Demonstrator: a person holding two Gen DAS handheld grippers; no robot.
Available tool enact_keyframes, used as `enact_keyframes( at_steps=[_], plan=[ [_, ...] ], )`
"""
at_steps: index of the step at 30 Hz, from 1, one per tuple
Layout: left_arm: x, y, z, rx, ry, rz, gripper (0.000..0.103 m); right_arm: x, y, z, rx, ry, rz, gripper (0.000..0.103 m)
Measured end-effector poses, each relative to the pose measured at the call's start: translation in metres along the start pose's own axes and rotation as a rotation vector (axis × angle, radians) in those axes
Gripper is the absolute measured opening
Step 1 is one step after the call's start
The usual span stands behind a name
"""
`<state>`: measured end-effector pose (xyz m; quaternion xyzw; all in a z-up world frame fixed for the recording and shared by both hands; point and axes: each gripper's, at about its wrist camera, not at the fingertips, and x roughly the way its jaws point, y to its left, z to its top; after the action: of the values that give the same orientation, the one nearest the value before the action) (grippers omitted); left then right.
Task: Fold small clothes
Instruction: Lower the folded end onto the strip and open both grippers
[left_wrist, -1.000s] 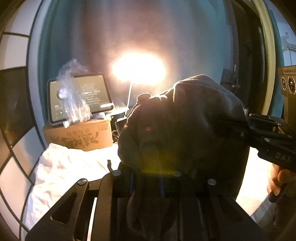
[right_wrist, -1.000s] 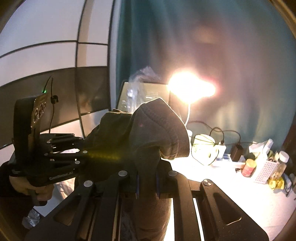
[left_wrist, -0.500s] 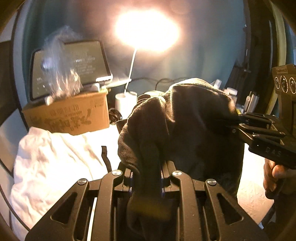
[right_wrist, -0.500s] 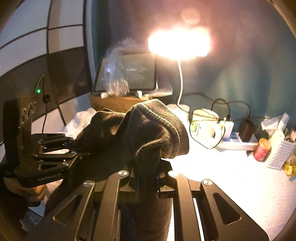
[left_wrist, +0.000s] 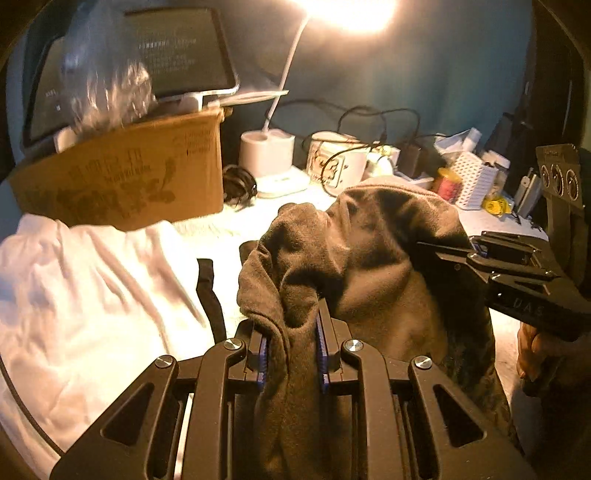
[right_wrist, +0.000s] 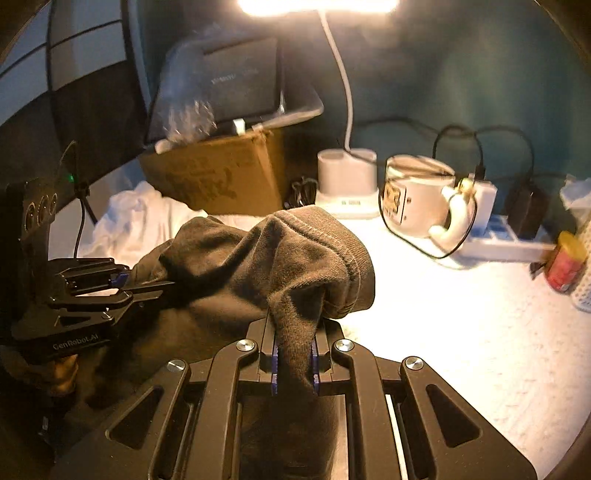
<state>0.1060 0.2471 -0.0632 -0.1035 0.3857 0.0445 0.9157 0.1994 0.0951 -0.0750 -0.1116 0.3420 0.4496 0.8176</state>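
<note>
A dark grey-brown garment (left_wrist: 369, 266) hangs between my two grippers above the white table. My left gripper (left_wrist: 291, 332) is shut on one bunched edge of it. My right gripper (right_wrist: 293, 350) is shut on the other edge, near a ribbed hem (right_wrist: 332, 251). The right gripper also shows at the right of the left wrist view (left_wrist: 436, 251), and the left gripper shows at the left of the right wrist view (right_wrist: 147, 286). The cloth sags between them and hides the table under it.
A white cloth (left_wrist: 85, 288) lies at the left. Behind it stand a cardboard box (left_wrist: 129, 177) with a tablet (left_wrist: 177, 51) and a plastic bag, a lamp base (right_wrist: 347, 181), a white mug (right_wrist: 417, 199), cables, a power strip (right_wrist: 498, 236) and a red tin (right_wrist: 565, 262).
Both grippers have tilted downward with the garment still held, so the table and its clutter now fill the views and the lamp has moved to the top edge.
</note>
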Motion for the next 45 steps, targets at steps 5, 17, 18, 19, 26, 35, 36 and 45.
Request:
enact_keyframes(
  at_steps=[5,17,18,19,26,35,36,45],
  plan=[
    [0.022,0.007,-0.004,-0.04,0.048,0.011,0.019,0.03,-0.019,-0.007,0.065,0.072,0.022,0.014],
    [0.034,0.028,0.005,-0.129,0.105,-0.001,0.022,0.06,-0.06,0.008,0.247,0.158,0.166,0.037],
    [0.034,0.03,0.007,-0.132,0.102,0.004,0.022,0.061,-0.059,0.01,0.244,0.15,0.155,0.042],
    [0.034,0.032,0.008,-0.133,0.096,0.011,0.022,0.063,-0.06,0.012,0.242,0.143,0.146,0.043],
    [0.047,0.047,0.018,-0.132,0.11,0.057,0.025,0.071,-0.061,0.016,0.226,0.102,0.108,0.043],
    [0.045,0.045,0.017,-0.103,0.101,0.093,0.026,0.069,-0.076,0.015,0.323,0.116,0.1,0.044],
    [0.045,0.045,0.018,-0.098,0.101,0.095,0.026,0.071,-0.078,0.019,0.339,0.121,0.105,0.044],
    [0.042,0.052,0.023,-0.116,0.088,0.101,0.026,0.069,-0.043,0.034,0.094,0.064,-0.006,0.044]
  ],
)
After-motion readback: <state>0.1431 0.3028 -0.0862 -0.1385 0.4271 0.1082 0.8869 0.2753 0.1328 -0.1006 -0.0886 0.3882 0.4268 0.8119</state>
